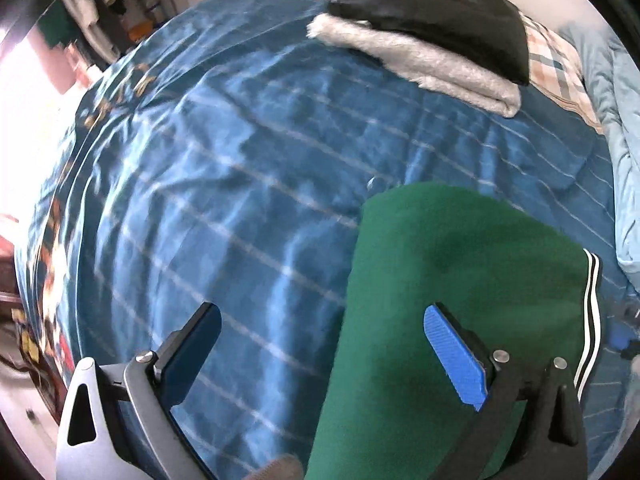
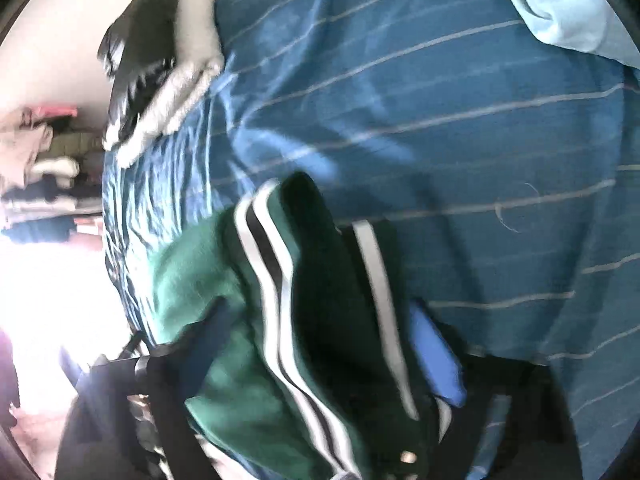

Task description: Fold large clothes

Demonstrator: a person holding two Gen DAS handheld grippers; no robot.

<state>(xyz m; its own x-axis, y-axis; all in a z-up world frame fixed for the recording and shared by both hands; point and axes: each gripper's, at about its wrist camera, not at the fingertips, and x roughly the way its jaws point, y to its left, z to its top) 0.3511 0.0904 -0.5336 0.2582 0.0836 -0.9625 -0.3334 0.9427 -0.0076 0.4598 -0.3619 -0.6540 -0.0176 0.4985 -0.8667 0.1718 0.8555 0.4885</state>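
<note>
**Left wrist view: green garment under one open finger, bunched in the other tool**

Left wrist view shows the green garment (image 1: 452,280) lying on the bed, spread over the blue striped bedspread (image 1: 240,168) in the lower right of the picture. The left gripper (image 1: 324,352) hangs above it with its jaws wide apart. The blue-padded finger (image 1: 456,356) sits over the green cloth, while the dark finger (image 1: 192,352) is over bare bedspread, beside the garment's left edge. Nothing is held between them. I cannot tell whether the padded finger touches the cloth or only hovers over it. A black-and-white striped trim runs down the garment's right edge.

From the right wrist view, the same green garment (image 2: 248,344) is bunched up right at the right gripper (image 2: 332,344), its striped trim folded into ridges that rise between the two fingers. The dark finger (image 2: 208,332) stands on the left of the bundle and the blue pad (image 2: 436,360) on the right, both pressed close against the cloth. The picture is blurred, but the jaws look closed onto the bundle.

Farther up the bed, well apart from the green piece, a folded grey fleece (image 1: 420,64) lies with a black garment (image 1: 432,12) on top of it. A pale blue quilt (image 1: 616,160) lies along the bed's right side.
</note>
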